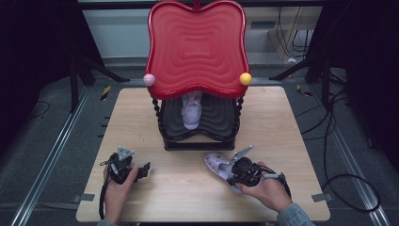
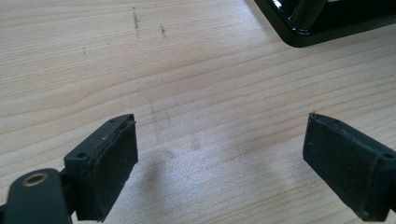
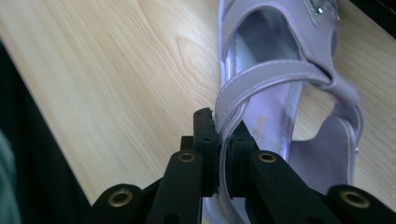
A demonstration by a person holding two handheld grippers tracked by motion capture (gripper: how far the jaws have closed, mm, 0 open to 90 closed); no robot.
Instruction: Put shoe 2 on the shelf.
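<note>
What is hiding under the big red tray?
Under the red tray, a lilac sandal lies on the black lower shelf. The tray covers the back of that shelf and the sandal's far end, so anything there cannot be seen.

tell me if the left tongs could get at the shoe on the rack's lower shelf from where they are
Probably yes: the left tongs are open and empty, with bare table between them and the shoe at the lower shelf's open front.
</note>
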